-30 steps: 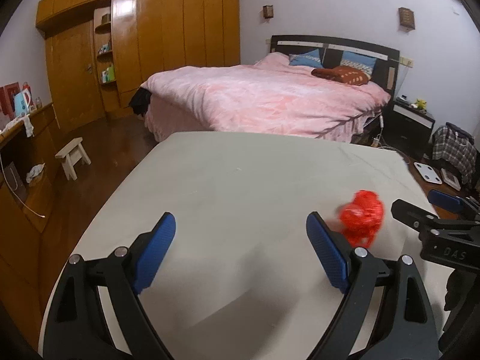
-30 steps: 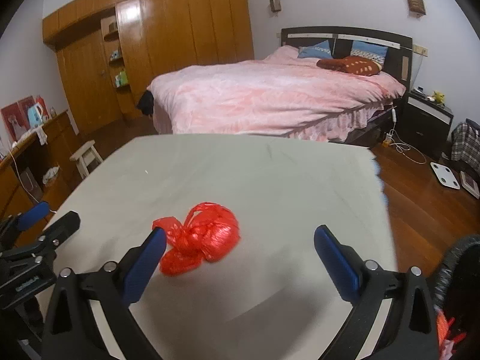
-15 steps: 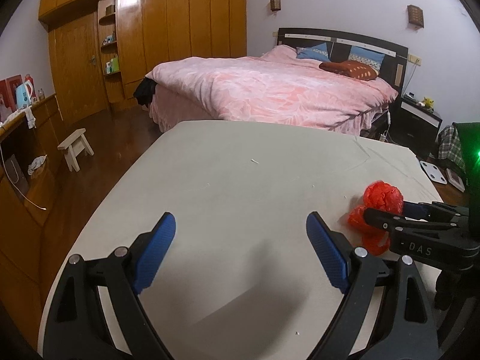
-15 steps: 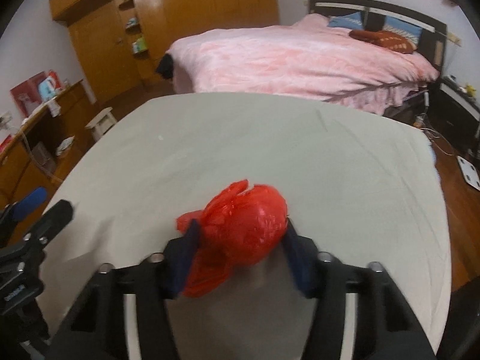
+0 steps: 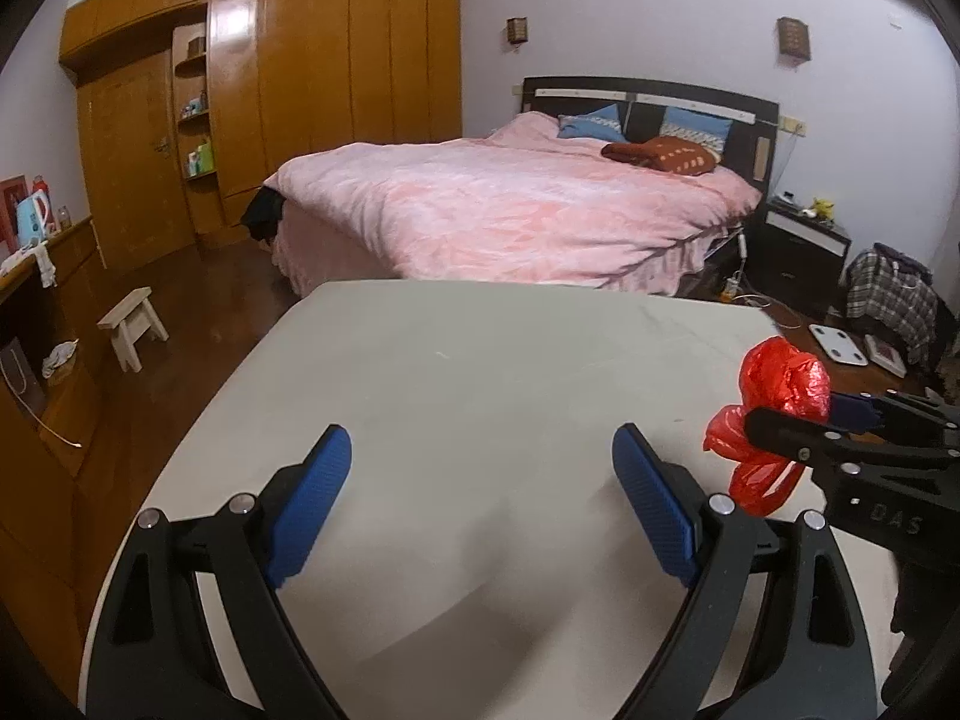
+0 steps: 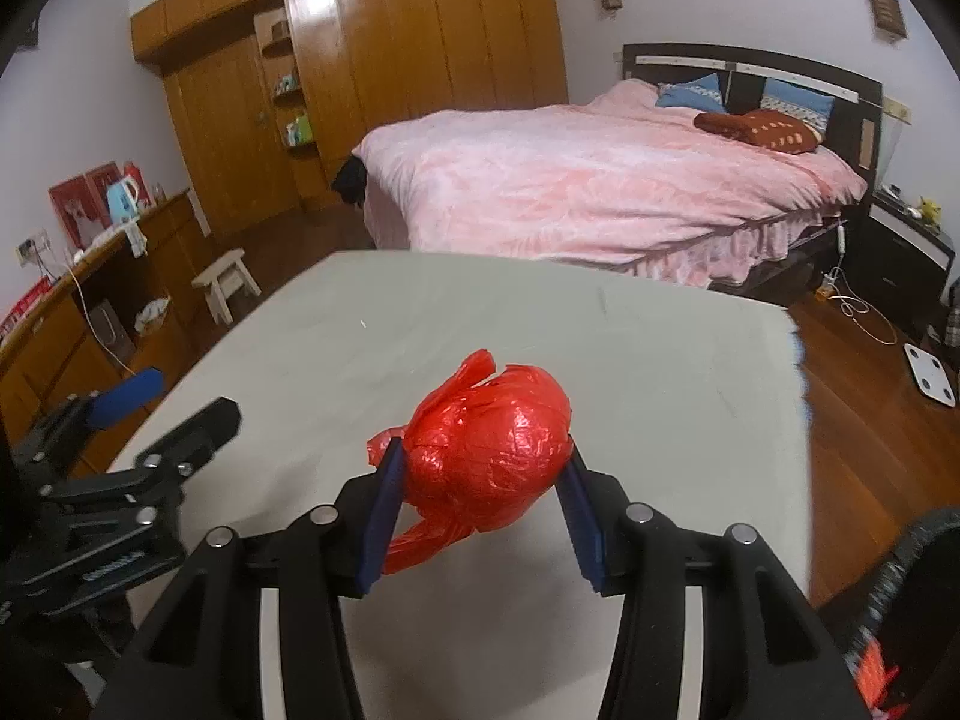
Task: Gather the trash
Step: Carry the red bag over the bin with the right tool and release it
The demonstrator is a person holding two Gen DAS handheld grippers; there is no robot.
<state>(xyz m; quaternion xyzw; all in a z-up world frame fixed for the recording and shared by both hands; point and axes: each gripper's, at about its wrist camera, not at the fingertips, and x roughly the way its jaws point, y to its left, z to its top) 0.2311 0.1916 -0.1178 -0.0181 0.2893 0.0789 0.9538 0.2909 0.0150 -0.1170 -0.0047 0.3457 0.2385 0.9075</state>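
A crumpled red plastic bag [image 6: 489, 465] is clamped between the blue pads of my right gripper [image 6: 480, 504], lifted a little above the pale table [image 6: 600, 348]. In the left wrist view the same red plastic bag [image 5: 774, 396] hangs at the right, held by the right gripper [image 5: 840, 426] coming in from that side. My left gripper [image 5: 483, 498] stands open over the table [image 5: 480, 372] with nothing between its fingers. It also shows in the right wrist view, the left gripper [image 6: 168, 414] at the left edge.
Beyond the table is a bed with a pink cover [image 5: 516, 210], a wooden wardrobe [image 5: 270, 90] and a small white stool [image 5: 132, 324] on the wood floor. A dark container's rim [image 6: 912, 588] with something red inside shows at the right wrist view's lower right.
My right gripper went from open beside the red bag to shut on it, then rose with it off the table. The left gripper stayed open and shifted slightly.
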